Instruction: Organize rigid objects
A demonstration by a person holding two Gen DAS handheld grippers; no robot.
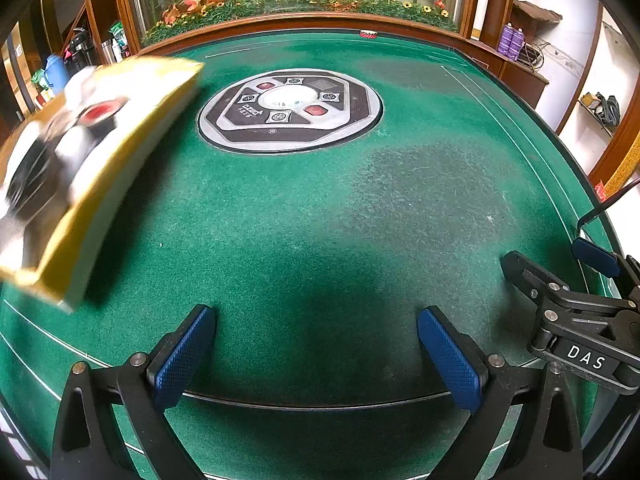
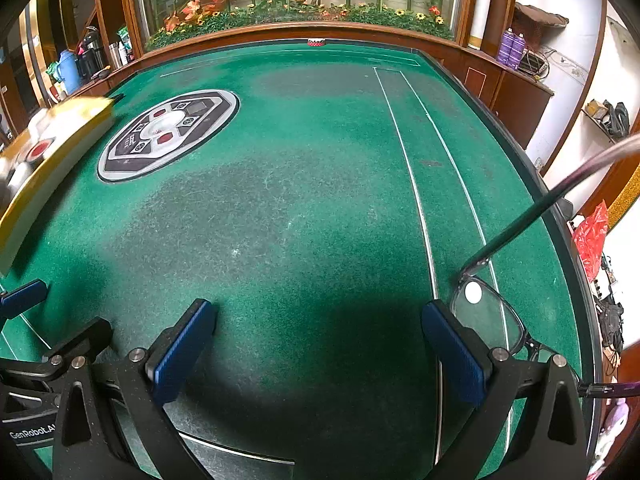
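A yellow box lies on the green felt table at the left, blurred, with black, white and red items showing on its top. In the right wrist view the yellow box sits at the far left edge. Black-framed glasses rest on the felt just outside my right gripper's right finger, one temple arm sticking up. My left gripper is open over bare felt. Equally open and holding nothing, my right gripper hovers low over the table. It also shows as the right gripper at the right edge.
A round control panel is set into the table's middle. A small red item lies at the far wooden rim, with a glass case of flowers behind it. Shelves and a red bag stand off the right edge.
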